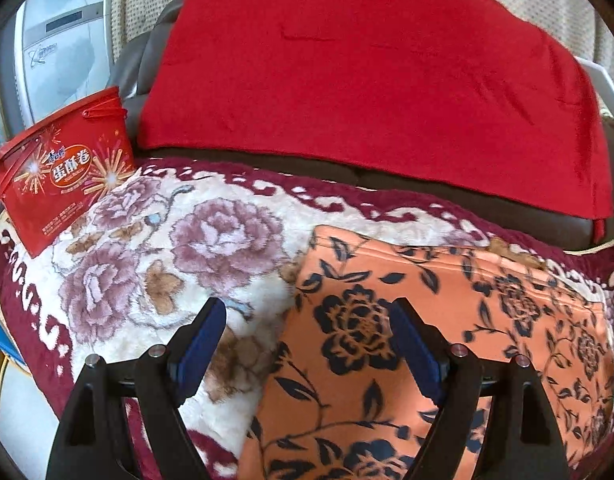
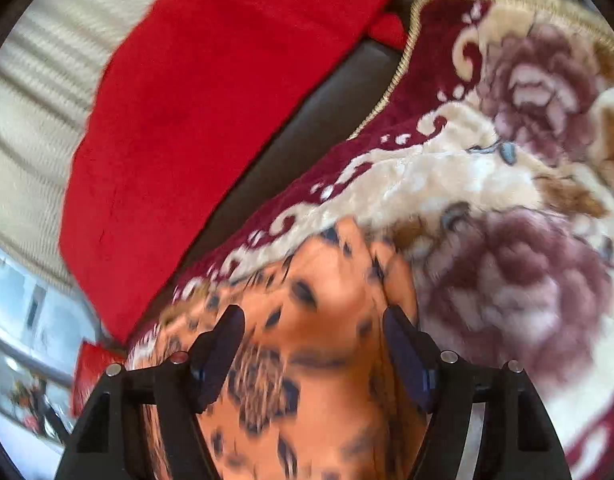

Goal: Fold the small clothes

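Observation:
An orange garment with a black flower print [image 1: 447, 320] lies folded flat on a floral plush blanket [image 1: 155, 240]. My left gripper [image 1: 307, 316] is open above the garment's left edge, one finger over the blanket, the other over the cloth. In the right wrist view the same garment [image 2: 319, 300] lies under my right gripper [image 2: 313, 328], which is open with its jaws apart over the cloth. That view is blurred. Neither gripper holds anything.
A red snack box [image 1: 63, 176] stands at the blanket's left end. A red cloth [image 1: 367, 80] covers the dark sofa back [image 2: 307, 120] behind the blanket [image 2: 507, 200]. A white appliance [image 1: 59, 48] stands at far left.

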`<move>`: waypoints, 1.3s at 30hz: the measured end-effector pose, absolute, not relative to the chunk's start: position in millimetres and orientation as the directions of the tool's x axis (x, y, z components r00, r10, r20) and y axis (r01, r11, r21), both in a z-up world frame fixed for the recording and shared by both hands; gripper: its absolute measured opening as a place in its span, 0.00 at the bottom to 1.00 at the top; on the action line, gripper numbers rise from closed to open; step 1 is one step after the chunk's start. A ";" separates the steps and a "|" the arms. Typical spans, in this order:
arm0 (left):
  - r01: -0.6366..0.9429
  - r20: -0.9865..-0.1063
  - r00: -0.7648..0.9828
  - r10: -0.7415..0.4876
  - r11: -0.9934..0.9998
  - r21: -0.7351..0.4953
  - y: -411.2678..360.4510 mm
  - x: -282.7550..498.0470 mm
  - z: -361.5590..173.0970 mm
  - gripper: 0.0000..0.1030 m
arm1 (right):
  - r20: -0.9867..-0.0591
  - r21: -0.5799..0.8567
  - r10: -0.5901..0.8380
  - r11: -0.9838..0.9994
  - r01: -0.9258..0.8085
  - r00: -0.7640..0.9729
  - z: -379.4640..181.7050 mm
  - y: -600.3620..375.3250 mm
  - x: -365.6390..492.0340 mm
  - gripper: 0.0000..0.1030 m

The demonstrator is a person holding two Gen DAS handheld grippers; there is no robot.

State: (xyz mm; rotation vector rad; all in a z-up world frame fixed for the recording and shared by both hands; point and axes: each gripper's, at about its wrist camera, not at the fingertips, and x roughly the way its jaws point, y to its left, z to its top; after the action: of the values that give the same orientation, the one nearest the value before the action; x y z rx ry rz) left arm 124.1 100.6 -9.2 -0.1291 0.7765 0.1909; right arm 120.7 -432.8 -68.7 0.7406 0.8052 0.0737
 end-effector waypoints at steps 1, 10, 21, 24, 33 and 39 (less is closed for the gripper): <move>-0.212 -0.706 0.698 0.116 0.976 -0.049 97.0 122.8 -8.0 0.82 | -0.617 0.632 0.340 0.751 0.190 0.710 -64.6 -430.3 104.9 0.73; -0.096 -0.697 0.716 -0.032 0.985 -0.145 44.4 91.6 -7.2 0.82 | -0.542 0.746 0.421 0.640 0.185 0.727 -92.7 -406.6 -42.1 0.76; 0.013 -0.796 0.596 -0.103 0.993 -0.118 -19.2 93.1 -68.9 0.82 | -0.514 0.833 0.465 0.473 0.288 0.721 -142.8 -423.7 -18.6 0.77; 0.020 -0.796 0.594 -0.115 0.992 -0.128 -19.8 92.1 -59.7 0.82 | -0.488 0.850 0.456 0.441 0.287 0.745 -142.9 -425.3 -16.4 0.76; 0.046 -0.812 0.577 -0.086 0.996 -0.073 -28.3 102.8 -67.1 0.83 | -0.537 0.795 0.405 0.537 0.283 0.740 -140.5 -419.4 14.1 0.18; 0.042 -0.764 0.637 -0.106 0.994 -0.103 -23.3 96.9 -39.4 0.83 | -0.624 0.658 0.286 0.694 0.291 0.727 -124.8 -404.8 6.4 0.10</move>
State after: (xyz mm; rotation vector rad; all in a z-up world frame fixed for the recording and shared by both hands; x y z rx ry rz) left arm 96.9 -23.3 -39.4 -0.0779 0.8767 -0.0847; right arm 6.4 -404.8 -124.8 0.8257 0.7795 -0.0031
